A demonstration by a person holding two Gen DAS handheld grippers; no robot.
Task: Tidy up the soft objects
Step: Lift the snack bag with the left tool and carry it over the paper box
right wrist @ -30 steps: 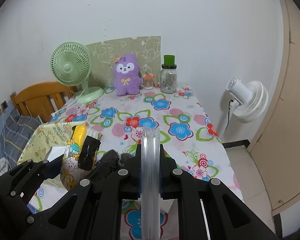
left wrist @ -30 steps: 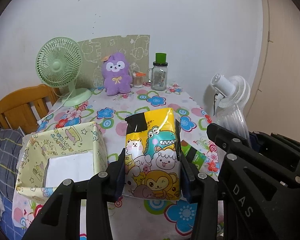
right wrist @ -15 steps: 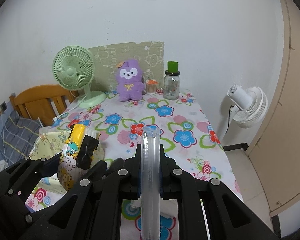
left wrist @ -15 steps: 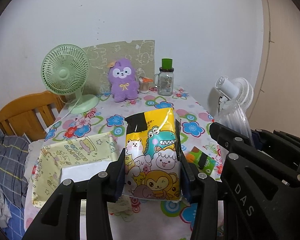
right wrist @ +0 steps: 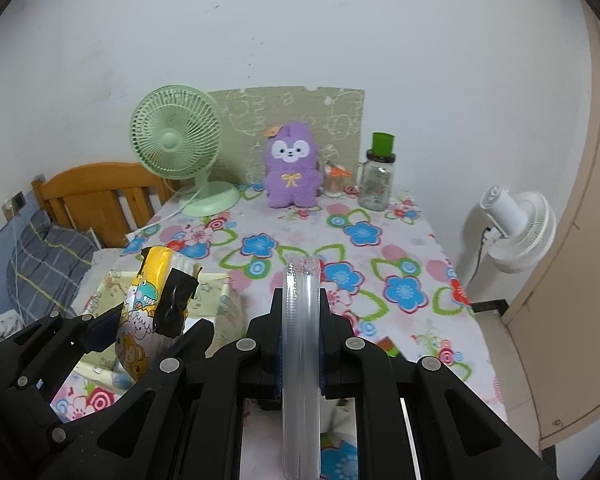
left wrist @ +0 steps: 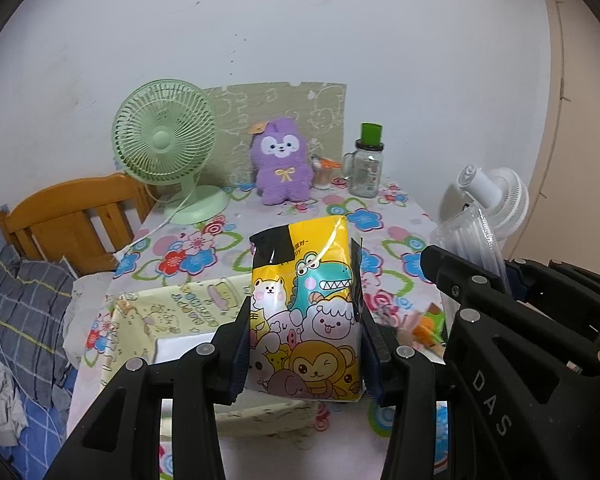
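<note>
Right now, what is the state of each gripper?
Left gripper: shut on the tissue pack.
Right gripper: shut on the air cushion.

Count by kind:
- Fans, two: one green desk fan (right wrist: 176, 142) on the table (right wrist: 400, 240), one white fan (right wrist: 514, 230) off its right edge.
- Plush toys, one: purple (right wrist: 292, 170).
- Glass jars, one, green lid (right wrist: 378, 176).
- Cartoon-printed tissue packs, one (left wrist: 306, 316).
- Clear air-cushion sheets, one (right wrist: 302, 360).
- Yellow fabric boxes, one (left wrist: 168, 316).
- Tongs, two: left tongs (left wrist: 304, 344), right tongs (right wrist: 300, 332).
- Wooden headboards, one (right wrist: 96, 192).
</note>
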